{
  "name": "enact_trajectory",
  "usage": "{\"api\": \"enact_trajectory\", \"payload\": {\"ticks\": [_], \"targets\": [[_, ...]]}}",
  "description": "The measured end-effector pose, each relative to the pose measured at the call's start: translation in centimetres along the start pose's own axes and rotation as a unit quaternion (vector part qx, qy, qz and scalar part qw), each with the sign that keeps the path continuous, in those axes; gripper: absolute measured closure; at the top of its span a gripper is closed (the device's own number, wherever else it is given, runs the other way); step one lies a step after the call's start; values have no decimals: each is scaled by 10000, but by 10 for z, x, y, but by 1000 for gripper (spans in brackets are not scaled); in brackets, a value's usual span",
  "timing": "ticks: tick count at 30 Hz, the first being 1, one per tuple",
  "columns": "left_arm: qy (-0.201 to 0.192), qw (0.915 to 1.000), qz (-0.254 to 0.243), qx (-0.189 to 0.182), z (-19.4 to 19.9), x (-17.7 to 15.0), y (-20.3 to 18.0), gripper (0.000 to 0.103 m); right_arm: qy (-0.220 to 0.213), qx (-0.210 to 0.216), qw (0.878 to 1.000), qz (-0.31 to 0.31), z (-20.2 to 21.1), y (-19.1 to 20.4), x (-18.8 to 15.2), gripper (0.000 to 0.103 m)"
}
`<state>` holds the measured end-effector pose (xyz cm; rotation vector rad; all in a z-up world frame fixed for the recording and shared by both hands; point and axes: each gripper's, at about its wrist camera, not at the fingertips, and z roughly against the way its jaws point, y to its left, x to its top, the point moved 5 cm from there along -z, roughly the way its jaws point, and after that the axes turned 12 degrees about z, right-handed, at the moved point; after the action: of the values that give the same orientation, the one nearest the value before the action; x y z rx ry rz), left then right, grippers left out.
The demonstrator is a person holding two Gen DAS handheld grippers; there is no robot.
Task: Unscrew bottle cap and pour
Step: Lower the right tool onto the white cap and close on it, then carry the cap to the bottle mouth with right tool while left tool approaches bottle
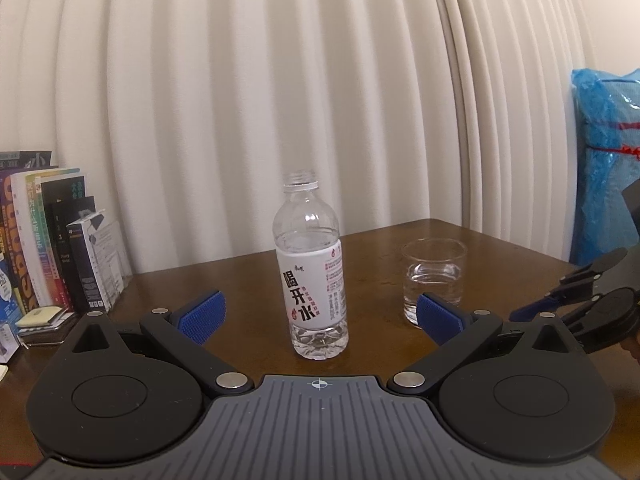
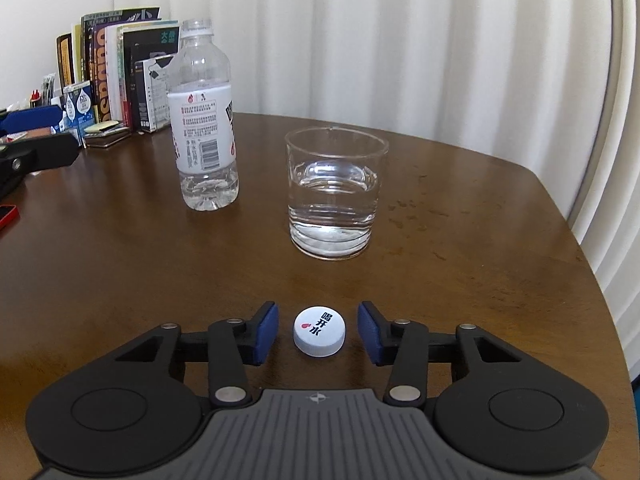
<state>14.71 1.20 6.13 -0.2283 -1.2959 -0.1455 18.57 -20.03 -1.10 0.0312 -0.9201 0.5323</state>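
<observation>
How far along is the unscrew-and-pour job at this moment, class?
Done: the bottle stands uncapped, its cap lies on the table, and the glass holds water. In hand: nothing; the left gripper and right gripper both have open jaws. Left: seemingly nothing, perhaps recapping.

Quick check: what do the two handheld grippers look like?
Both match. The left gripper and right gripper have matte black linkage arms with silver rivets, blue textured pads, round black discs and a grey ribbed base with a crosshair mark. No cables or sleeves visible.

Books (image 1: 44, 236) line the table (image 1: 240, 276) edge beside pleated curtains (image 1: 280, 80)
</observation>
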Motion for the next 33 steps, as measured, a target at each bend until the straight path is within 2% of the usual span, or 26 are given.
{"api": "enact_trajectory", "payload": {"ticks": [6,13,20,24,33], "targets": [[51,10000,-34,10,-11,0,4,0,-16,164,9998,-94,-3,-1,-3,71],[108,9999,-27,-125,-28,0,9,0,-22,238,9997,-28,-1,1,4,71],[220,9987,146,-430,-63,7,20,0,-521,339,9972,406,24,7,53,71],[252,9985,107,-479,-82,8,24,0,-716,389,9947,633,30,10,81,71],[315,9953,37,-912,-115,5,28,0,-946,638,9893,911,27,12,138,71]]}}
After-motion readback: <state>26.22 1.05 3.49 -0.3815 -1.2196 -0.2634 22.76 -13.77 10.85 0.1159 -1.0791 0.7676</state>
